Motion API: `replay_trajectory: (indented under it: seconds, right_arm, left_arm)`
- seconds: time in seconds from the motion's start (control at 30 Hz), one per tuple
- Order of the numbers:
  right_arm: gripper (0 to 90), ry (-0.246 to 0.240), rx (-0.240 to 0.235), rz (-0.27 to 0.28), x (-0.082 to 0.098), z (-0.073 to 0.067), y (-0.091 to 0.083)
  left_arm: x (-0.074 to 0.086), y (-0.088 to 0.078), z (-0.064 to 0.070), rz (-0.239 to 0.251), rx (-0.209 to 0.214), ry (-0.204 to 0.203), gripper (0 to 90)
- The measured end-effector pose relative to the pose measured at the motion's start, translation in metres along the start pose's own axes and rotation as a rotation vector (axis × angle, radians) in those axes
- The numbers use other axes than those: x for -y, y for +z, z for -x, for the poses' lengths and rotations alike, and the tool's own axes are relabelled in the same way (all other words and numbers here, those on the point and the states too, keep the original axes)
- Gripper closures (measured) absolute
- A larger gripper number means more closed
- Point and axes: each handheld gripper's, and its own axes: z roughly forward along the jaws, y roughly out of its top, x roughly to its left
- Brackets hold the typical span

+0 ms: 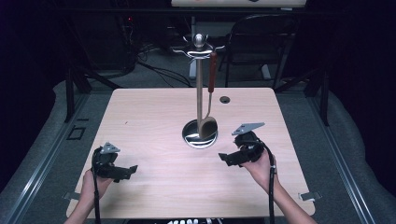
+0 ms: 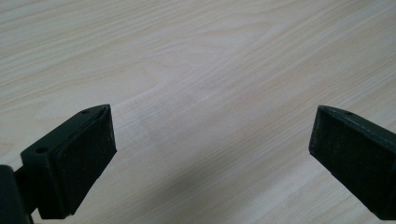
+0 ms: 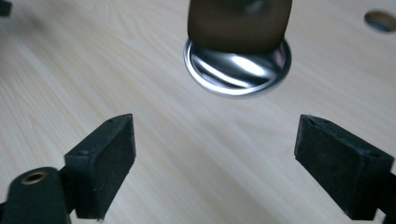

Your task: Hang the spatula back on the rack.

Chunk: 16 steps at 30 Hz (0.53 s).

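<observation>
Spoon (image 1: 207, 125) hangs on the rack (image 1: 200, 88); right gripper (image 1: 227, 157) and left gripper (image 1: 131, 170) fingers released near its base, likely retreating next

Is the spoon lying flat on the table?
No, the spoon hangs from a hook at the top of the metal stand, with its bowl just above the stand's round base.

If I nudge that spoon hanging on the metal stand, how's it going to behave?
The spoon hangs from a hook on the stand, so it would probably swing instead of sliding. It looks rigid, not floppy. The stand is tall on a small round base, so a hard push might tip it.
</observation>
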Motion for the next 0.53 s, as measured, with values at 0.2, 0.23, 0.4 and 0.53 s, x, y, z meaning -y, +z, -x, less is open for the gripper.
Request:
replay_trajectory:
  seconds: [0.2, 0.23, 0.4, 0.53]
  right_arm:
    - [1.5, 0.009, 0.002, -0.075, 0.024, 0.000, 0.015]
    - [0.1, -0.001, 0.006, -0.102, 0.025, 0.000, 0.018]
    - [0.0, -0.045, 0.029, -0.166, 0.030, -0.001, 0.030]
    - [0.0, -0.058, 0.034, -0.203, 0.033, 0.001, 0.036]
  left_arm:
    - [0.000, -0.001, 0.000, 0.004, 0.002, 0.000, 0.6]
    - [0.000, -0.001, 0.000, 0.005, 0.001, 0.001, 0.6]
    - [0.000, 0.000, 0.000, 0.003, 0.003, 0.003, 0.5]
    - [0.000, 0.000, 0.000, 0.001, 0.003, -0.001, 0.6]
